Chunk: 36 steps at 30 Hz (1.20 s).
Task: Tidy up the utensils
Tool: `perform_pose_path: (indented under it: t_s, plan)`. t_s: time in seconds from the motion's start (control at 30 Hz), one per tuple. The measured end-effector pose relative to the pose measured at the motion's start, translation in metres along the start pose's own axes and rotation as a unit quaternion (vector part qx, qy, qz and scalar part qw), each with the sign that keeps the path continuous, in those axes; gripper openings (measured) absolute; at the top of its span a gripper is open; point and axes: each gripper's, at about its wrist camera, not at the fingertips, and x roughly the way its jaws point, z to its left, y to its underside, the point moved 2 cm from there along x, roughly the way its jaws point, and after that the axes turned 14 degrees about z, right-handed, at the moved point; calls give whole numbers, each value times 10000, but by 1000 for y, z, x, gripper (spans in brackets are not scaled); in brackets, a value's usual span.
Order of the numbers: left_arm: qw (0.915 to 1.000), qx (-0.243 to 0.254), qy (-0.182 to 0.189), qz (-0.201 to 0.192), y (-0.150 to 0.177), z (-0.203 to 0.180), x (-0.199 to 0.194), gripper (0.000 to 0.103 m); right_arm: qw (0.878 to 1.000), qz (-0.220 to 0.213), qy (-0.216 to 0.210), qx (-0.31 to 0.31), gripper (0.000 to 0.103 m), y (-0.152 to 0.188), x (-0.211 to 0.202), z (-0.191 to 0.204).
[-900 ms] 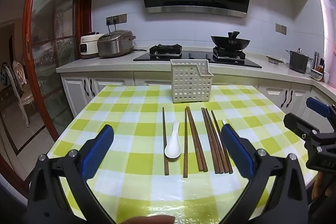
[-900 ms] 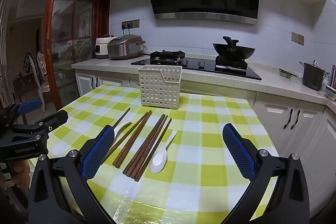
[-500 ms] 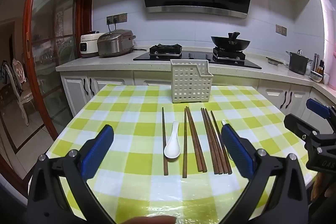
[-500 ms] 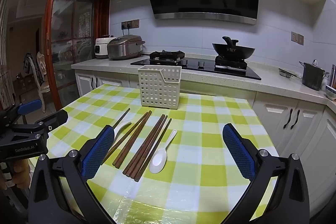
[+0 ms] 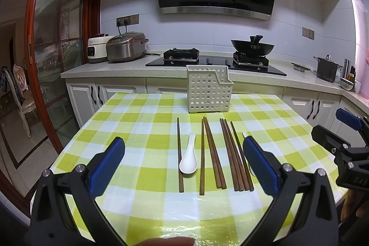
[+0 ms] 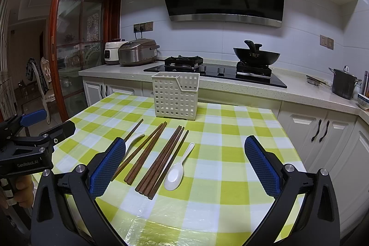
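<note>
Several brown wooden chopsticks point(image 5: 213, 153) point(image 6: 161, 156) lie in a row on the green-checked table point(image 5: 138, 130) point(image 6: 230, 130). One white spoon point(image 5: 188, 159) point(image 6: 132, 141) rests among them; a second white spoon point(image 6: 176, 171) point(image 5: 245, 134) lies at the row's right end, mostly hidden behind my left gripper's right finger. A white perforated basket point(image 5: 208, 89) point(image 6: 175, 96) stands upright beyond them. My left gripper point(image 5: 184, 167) hovers open above the table's near edge. My right gripper point(image 6: 184, 167) is open too, nothing between its fingers.
Behind the table runs a counter point(image 5: 103, 67) with rice cookers point(image 5: 125, 46), a gas hob point(image 5: 214, 60), a wok point(image 5: 252, 46) and a pot point(image 5: 326, 71). A glass sliding door point(image 5: 57, 61) stands at the left. Each gripper appears at the other view's side edge.
</note>
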Motion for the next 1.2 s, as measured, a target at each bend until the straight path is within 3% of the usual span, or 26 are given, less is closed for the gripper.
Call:
perform_pose_path:
  t_s: [1.2]
  plan:
    - [10000, -2, 6, -6, -1, -1, 1, 99, 10000, 9, -4, 5, 97, 2, 0, 1]
